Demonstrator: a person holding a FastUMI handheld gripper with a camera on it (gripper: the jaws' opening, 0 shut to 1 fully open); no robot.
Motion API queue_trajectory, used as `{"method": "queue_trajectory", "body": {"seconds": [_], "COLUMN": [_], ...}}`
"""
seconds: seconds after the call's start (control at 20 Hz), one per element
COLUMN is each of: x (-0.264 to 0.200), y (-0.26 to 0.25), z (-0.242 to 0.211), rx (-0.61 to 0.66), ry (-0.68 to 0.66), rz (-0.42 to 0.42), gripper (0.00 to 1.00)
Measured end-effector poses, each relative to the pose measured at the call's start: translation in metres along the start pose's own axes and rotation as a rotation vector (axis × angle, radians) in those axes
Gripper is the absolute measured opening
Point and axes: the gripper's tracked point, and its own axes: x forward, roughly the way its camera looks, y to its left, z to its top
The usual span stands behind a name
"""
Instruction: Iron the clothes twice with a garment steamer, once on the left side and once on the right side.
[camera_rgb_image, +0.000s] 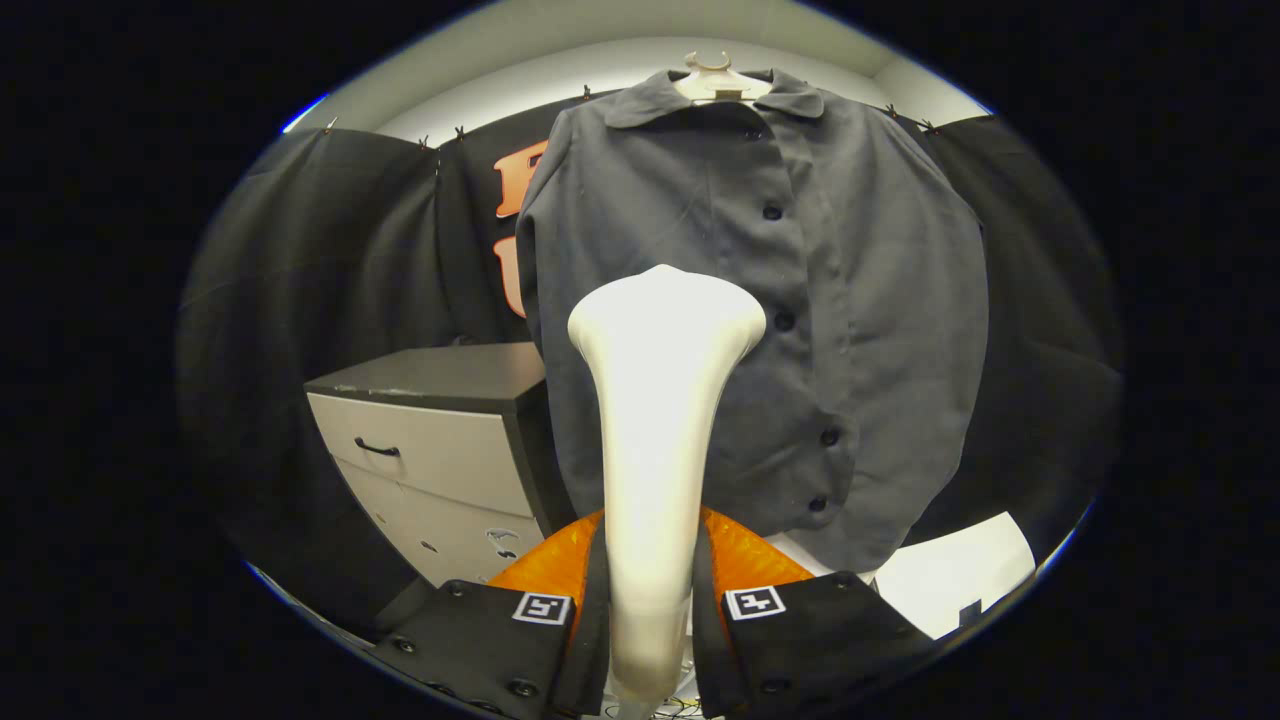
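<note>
**Squarely ahead: steamer head facing the shirt's button line**

Seen from the gripper view, the gripper is holding the garment steamer by its handle, with one finger pressing in on each side, so the jaws are standing only as wide as the handle and are closed on it. The steamer's long axis is running straight forward from the fingers and tilting upward, widening into a flared head at its far end.

Directly beyond that head, the dark grey button-up shirt is hanging on a pale hanger, front toward the gripper, its long axis vertical. The head is sitting over the shirt's middle height, overlapping the panel just to one side of the button placket. Whether the head is touching the cloth or hovering just short of it cannot be told from this angle.

Judging from this, the coming move is turning on a sideways shift and a vertical stroke: the steamer's axis is already pointing at the fabric, so each pass appears to need only a slide off the button line onto one panel.

Room differs by side. A drawer cabinet is standing near the shirt's lower edge on one side, crowding a low stroke there, while on the other side the shirt's panel is hanging in front of the black cloth wall. Below the hem, a white surface is lying close.
</note>
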Motion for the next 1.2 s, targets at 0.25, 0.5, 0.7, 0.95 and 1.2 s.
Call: {"method": "queue_trajectory", "body": {"seconds": [0.25, 0.5, 0.7, 0.95, 1.2], "x": [-0.026, -0.029, -0.017, -0.005, 0.01], "y": [-0.055, -0.115, -0.147, -0.165, -0.164], "z": [0.069, 0.108, 0.135, 0.164, 0.165], "rx": [-0.005, -0.003, 0.022, 0.039, 0.023], "ry": [-0.103, -0.135, -0.148, -0.171, -0.152], "rz": [-0.057, -0.15, -0.186, -0.199, -0.183], "gripper": [0.42, 0.42, 0.42, 0.42, 0.42]}}
